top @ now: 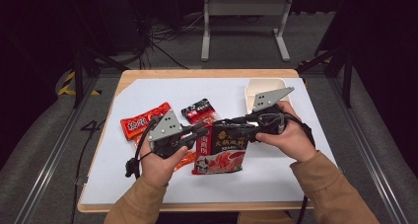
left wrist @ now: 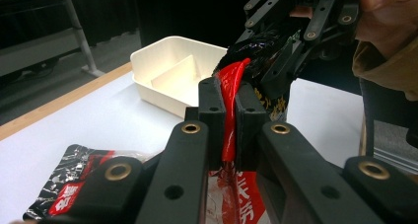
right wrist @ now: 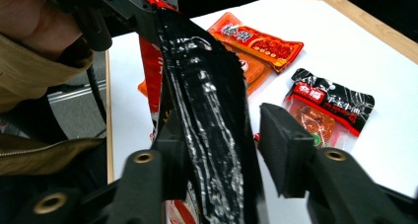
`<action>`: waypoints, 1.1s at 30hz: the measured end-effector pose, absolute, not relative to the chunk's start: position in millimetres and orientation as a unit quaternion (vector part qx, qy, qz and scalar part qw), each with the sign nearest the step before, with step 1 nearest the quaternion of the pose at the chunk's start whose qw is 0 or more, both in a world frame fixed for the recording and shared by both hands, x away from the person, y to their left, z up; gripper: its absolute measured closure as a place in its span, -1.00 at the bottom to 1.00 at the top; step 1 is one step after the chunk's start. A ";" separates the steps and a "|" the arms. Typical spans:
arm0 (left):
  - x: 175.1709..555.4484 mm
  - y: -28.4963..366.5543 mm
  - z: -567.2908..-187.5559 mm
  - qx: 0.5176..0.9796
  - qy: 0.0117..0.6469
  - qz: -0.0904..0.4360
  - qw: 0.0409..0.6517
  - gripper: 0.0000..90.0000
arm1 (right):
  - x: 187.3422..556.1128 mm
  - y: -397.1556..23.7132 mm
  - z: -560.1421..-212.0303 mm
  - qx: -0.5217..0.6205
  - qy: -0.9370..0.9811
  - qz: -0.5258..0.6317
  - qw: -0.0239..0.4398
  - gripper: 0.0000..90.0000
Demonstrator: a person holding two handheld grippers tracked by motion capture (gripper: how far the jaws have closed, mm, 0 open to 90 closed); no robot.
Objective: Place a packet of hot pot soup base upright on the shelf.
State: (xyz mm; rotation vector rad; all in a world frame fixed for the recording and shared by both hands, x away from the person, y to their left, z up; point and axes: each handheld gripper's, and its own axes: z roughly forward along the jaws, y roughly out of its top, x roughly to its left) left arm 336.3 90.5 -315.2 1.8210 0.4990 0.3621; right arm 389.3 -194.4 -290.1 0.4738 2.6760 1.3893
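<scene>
Two grippers hold one large red-and-black pouch [top: 220,152] above the white mat [top: 276,169]: we see the left gripper [left wrist: 226,116] clamped on its red edge, while the right gripper [right wrist: 222,150] has jaws apart with the pouch's black top edge between them. We note an orange packet [top: 143,120] and a small black-red packet [top: 199,110] lying behind, and a white tray [top: 256,90] near the right gripper.
</scene>
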 end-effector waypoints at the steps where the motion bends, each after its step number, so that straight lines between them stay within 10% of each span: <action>1: 336.5 90.4 -315.2 0.777 0.212 0.155 0.572 0.90 | 388.9 -193.9 -289.2 0.152 0.878 0.452 0.045 0.39; 16: 340.7 97.3 -315.2 0.770 0.220 0.131 0.584 0.78 | 385.6 -187.6 -276.7 0.119 0.894 0.426 0.065 0.69; 23: 345.4 104.5 -314.0 0.764 0.240 0.116 0.588 0.06 | 390.4 -187.6 -268.6 0.118 0.899 0.417 0.063 0.72; 33: 348.9 117.0 -313.6 0.771 0.252 0.115 0.573 -0.36 | 397.3 -193.7 -248.2 0.122 0.897 0.419 0.077 0.72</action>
